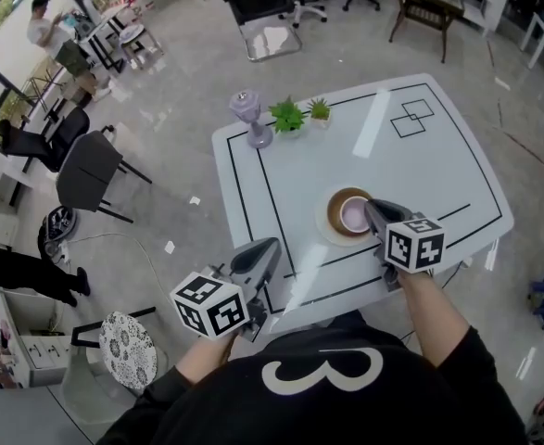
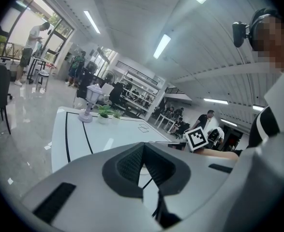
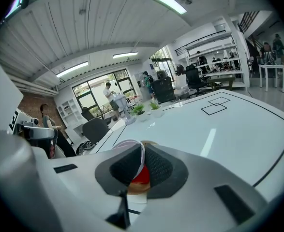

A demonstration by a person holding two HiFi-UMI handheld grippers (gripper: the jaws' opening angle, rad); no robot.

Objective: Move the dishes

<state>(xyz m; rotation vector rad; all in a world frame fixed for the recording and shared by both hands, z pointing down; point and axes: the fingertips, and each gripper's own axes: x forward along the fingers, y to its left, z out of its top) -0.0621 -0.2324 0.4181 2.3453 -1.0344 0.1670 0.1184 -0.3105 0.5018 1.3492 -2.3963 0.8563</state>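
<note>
A pale purple bowl sits on a brown plate, which lies on a white plate near the front edge of the white table. My right gripper is at the bowl's near right rim. In the right gripper view the bowl's thin rim runs between the pads of the right gripper, which is shut on it; red shows below the rim. My left gripper hovers over the table's front left part, away from the dishes. In the left gripper view the left gripper is shut and holds nothing.
At the table's far left stand a purple lamp-like ornament and two small potted plants. Black lines border the tabletop, with two overlapping squares far right. Dark chairs and a patterned stool stand on the floor left.
</note>
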